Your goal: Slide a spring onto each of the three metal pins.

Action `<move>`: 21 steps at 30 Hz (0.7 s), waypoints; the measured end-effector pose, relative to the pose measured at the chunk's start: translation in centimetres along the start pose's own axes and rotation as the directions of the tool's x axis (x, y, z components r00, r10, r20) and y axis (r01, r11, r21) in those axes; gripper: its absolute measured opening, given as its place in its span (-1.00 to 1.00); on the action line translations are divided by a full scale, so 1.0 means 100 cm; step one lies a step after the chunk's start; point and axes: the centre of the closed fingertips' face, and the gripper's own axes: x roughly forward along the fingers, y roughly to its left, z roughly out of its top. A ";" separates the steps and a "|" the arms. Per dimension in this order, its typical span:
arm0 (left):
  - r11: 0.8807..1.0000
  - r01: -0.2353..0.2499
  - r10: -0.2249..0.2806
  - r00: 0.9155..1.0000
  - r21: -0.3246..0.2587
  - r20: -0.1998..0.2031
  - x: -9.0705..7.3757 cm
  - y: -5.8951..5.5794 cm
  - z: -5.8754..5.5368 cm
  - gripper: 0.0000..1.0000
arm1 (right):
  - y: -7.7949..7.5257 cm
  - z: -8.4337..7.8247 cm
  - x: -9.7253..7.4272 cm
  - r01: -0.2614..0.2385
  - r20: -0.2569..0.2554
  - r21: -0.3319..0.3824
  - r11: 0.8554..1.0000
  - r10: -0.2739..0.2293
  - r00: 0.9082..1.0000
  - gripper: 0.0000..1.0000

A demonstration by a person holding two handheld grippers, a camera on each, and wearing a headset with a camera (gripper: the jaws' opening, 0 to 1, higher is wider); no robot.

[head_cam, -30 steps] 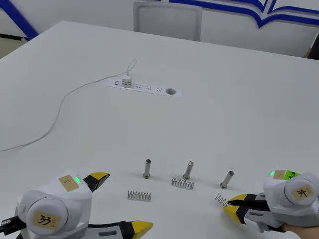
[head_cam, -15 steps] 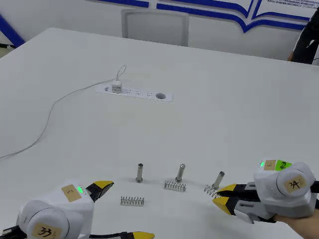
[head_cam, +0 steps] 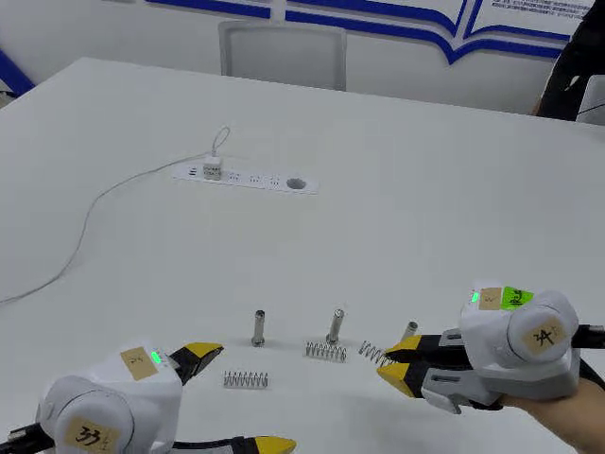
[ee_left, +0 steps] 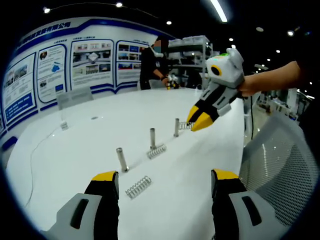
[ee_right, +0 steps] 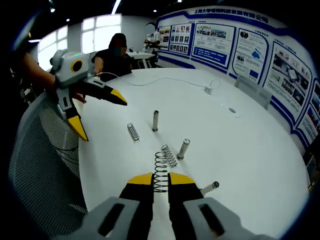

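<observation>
All three pins (head_cam: 335, 324) stand bare; our right gripper (ee_right: 160, 179) pinches one spring (ee_right: 160, 167), our left gripper (ee_left: 165, 176) gapes wide, two springs (head_cam: 246, 379) lie loose

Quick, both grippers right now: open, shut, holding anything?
Left gripper: open, empty.
Right gripper: shut on a spring.

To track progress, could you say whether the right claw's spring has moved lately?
Yes. The spring, gripped by the right claw, has shifted left from the right pin toward the middle pin.
</observation>
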 end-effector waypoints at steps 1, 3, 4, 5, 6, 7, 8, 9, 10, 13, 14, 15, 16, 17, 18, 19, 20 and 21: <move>1.000 0.000 0.000 1.000 -0.001 0.001 0.000 0.000 0.001 0.53 | 0.001 0.000 0.000 -0.006 -0.005 -0.012 1.000 0.006 1.000 -0.79; 1.000 0.001 -0.001 1.000 -0.007 0.005 0.001 -0.001 0.003 0.51 | 0.005 0.003 -0.001 -0.019 -0.010 -0.034 0.999 0.019 1.000 -0.79; 1.000 0.005 -0.005 1.000 -0.012 0.008 0.001 -0.002 0.004 0.48 | 0.007 0.005 -0.001 -0.025 -0.006 -0.036 0.999 0.025 1.000 -0.79; 1.000 0.012 -0.012 1.000 -0.016 0.012 0.000 -0.004 0.006 0.46 | 0.010 0.008 -0.001 -0.035 0.001 -0.042 0.998 0.035 0.999 -0.79; 1.000 0.014 -0.013 1.000 -0.016 0.014 0.000 -0.005 0.007 0.44 | 0.011 0.010 -0.001 -0.039 0.004 -0.048 0.998 0.040 0.999 -0.79; 1.000 0.016 -0.016 1.000 -0.014 0.016 0.000 -0.006 0.008 0.42 | 0.013 0.011 -0.001 -0.042 0.007 -0.053 0.998 0.042 0.999 -0.79; 1.000 0.023 -0.022 1.000 -0.012 0.016 -0.001 -0.008 0.009 0.41 | 0.014 0.014 -0.001 -0.046 0.012 -0.057 0.997 0.047 0.999 -0.79; 1.000 0.028 -0.028 0.999 -0.011 0.016 -0.001 -0.010 0.010 0.38 | 0.015 0.016 -0.001 -0.050 0.017 -0.062 0.997 0.051 0.999 -0.79; 0.999 0.036 -0.036 0.999 -0.005 0.019 -0.001 -0.012 0.012 0.35 | 0.017 0.020 0.000 -0.054 0.020 -0.068 0.996 0.055 0.998 -0.79; 0.999 0.050 -0.050 0.998 0.003 0.025 -0.001 -0.017 0.017 0.31 | 0.022 0.029 -0.002 -0.064 0.032 -0.096 0.993 0.067 0.997 -0.79; 0.998 0.055 -0.055 0.998 0.005 0.029 0.000 -0.018 0.019 0.30 | 0.024 0.031 -0.002 -0.067 0.036 -0.101 0.993 0.071 0.997 -0.79; 0.998 0.065 -0.066 0.997 0.007 0.034 0.000 -0.020 0.021 0.28 | 0.026 0.035 -0.003 -0.071 0.040 -0.107 0.992 0.076 0.996 -0.79; 0.997 0.072 -0.072 0.997 0.009 0.035 0.001 -0.021 0.022 0.25 | 0.027 0.036 -0.003 -0.075 0.043 -0.111 0.991 0.080 0.996 -0.79; 0.997 0.075 -0.075 0.997 0.013 0.035 0.002 -0.021 0.023 0.22 | 0.029 0.038 -0.003 -0.079 0.044 -0.118 0.990 0.085 0.995 -0.79; 0.997 0.079 -0.079 0.996 0.020 0.033 0.004 -0.022 0.024 0.19 | 0.031 0.039 -0.003 -0.084 0.043 -0.129 0.988 0.090 0.995 -0.79; 0.996 0.081 -0.082 0.996 0.025 0.032 0.004 -0.022 0.025 0.17 | 0.032 0.039 -0.003 -0.087 0.040 -0.137 0.987 0.094 0.995 -0.79; 0.996 0.084 -0.085 0.996 0.030 0.033 0.005 -0.023 0.027 0.17 | 0.034 0.039 -0.003 -0.092 0.037 -0.145 0.985 0.098 0.994 -0.79; 0.996 0.086 -0.088 0.996 0.033 0.033 0.006 -0.023 0.028 0.16 | 0.036 0.040 -0.003 -0.096 0.036 -0.151 0.984 0.102 0.994 -0.79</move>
